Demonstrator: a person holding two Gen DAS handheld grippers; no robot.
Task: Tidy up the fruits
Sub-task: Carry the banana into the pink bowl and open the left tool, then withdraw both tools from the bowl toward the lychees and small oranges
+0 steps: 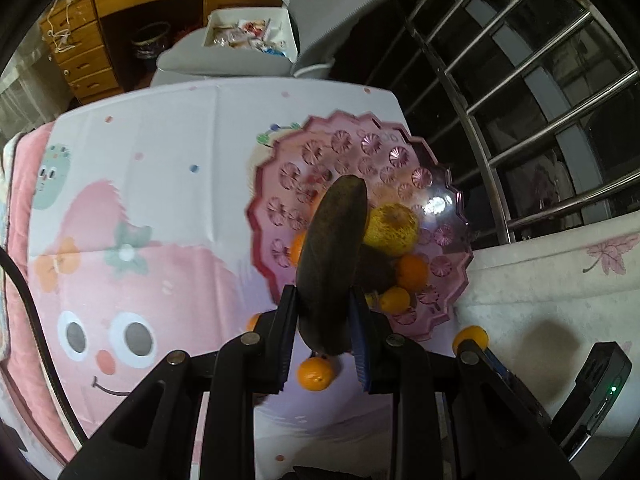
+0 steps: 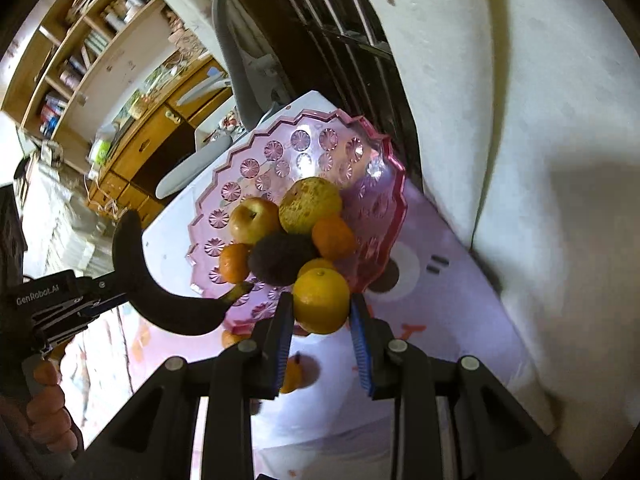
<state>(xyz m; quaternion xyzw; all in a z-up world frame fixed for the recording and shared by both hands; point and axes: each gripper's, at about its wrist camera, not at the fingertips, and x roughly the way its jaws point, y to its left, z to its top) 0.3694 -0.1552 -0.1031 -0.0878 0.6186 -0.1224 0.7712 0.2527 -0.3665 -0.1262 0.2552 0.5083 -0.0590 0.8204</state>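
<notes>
Left gripper (image 1: 324,320) holds one blackened banana (image 1: 334,264), its fingers (image 1: 286,336) clamped on the lower half; the long axis runs away from the gripper, far tip toward the pink bowl (image 1: 448,308). From the right wrist, the banana (image 2: 160,292) curves with its stem end toward the bowl rim (image 2: 394,184).

Right gripper (image 2: 320,312) holds one orange (image 2: 320,300) between its fingers (image 2: 280,340), just before the bowl.

Bowl contents, counted from the right wrist: one apple (image 2: 253,220), one yellow-green fruit (image 2: 310,205), one dark fruit (image 2: 280,258), three small oranges visible.

Loose on the cartoon-print bench cover (image 1: 160,240): small oranges, one (image 1: 316,374) below the left fingers.
</notes>
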